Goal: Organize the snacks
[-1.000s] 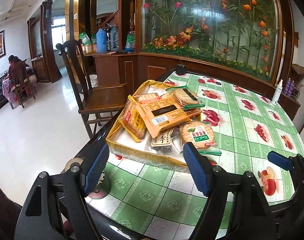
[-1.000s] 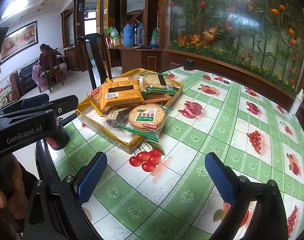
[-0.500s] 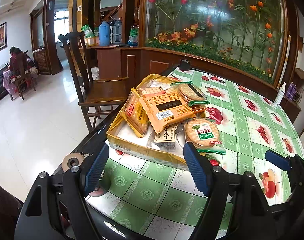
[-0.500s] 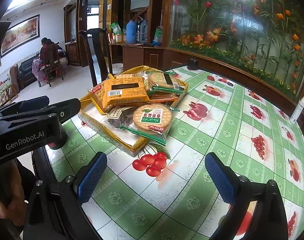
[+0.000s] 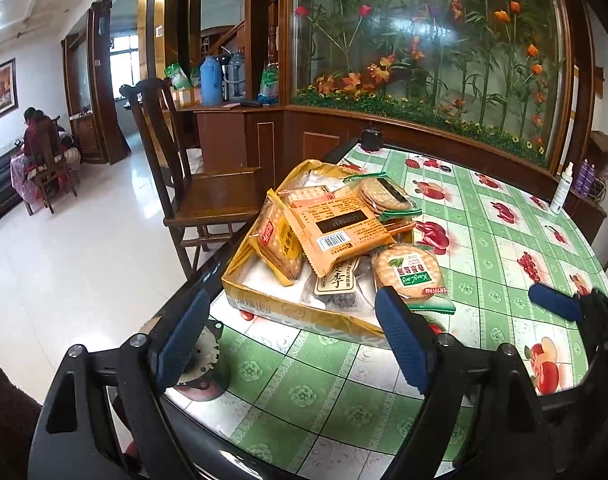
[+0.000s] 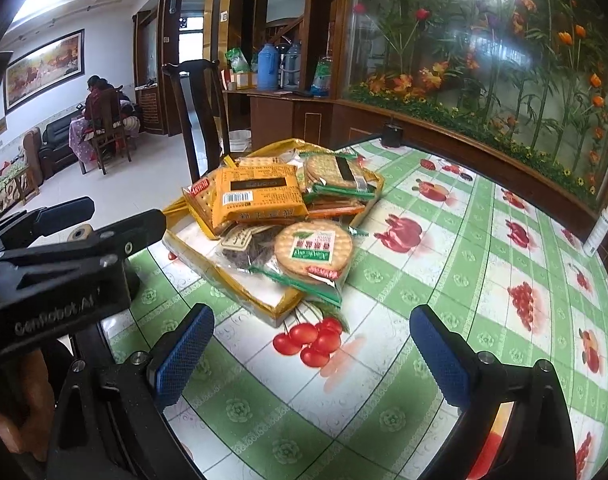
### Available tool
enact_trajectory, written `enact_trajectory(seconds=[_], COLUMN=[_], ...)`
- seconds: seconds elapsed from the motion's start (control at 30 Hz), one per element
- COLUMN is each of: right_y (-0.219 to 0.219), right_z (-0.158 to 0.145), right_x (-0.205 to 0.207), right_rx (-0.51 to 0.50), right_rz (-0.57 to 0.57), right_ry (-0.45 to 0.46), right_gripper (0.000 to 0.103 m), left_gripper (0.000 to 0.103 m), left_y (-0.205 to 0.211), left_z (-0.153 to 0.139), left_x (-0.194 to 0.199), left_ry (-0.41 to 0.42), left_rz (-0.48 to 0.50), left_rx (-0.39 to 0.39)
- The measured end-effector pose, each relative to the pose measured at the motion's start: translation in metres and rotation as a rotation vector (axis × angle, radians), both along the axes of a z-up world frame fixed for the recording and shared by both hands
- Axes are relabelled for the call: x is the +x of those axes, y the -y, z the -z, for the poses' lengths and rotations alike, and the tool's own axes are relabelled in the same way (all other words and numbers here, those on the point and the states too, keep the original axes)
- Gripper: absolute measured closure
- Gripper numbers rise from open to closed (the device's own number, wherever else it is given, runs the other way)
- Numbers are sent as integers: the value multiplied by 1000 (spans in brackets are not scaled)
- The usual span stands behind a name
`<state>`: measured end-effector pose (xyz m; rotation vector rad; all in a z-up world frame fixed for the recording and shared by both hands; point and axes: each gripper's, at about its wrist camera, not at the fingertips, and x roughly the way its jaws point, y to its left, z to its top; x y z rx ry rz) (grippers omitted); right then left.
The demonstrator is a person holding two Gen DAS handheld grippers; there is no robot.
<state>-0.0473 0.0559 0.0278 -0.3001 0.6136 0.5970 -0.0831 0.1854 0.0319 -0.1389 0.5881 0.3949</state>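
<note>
Yellow tray [image 5: 287, 312] heaped with snack packets [image 5: 336, 228]; both tongs [image 5: 291, 344] [image 6: 312, 356] spread, empty

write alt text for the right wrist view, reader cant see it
A shallow yellow box heaped with packaged biscuits and snacks sits on a green checked, fruit-print table, beyond the open, empty right gripper. A round cracker pack overhangs the box's near edge, and the left gripper shows at left.

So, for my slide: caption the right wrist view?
Open right claw faces a yellow snack tray heaped with cracker packets.
</note>
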Motion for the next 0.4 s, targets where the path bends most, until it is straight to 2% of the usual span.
enact_trajectory(seconds=[0.27,0.4], right_y=[-10,-12], right_z=[-13,-14], right_x=[17,25], right_rx=[6,20], right_rz=[-52,-78], right_ry=[38,23], right_gripper=[3,3], left_gripper=[17,17], left_y=[-5,-8], left_z=[-8,-10], left_x=[-6,-5], left_ry=[25,23], left_rz=[-21,-28], left_rx=[38,41])
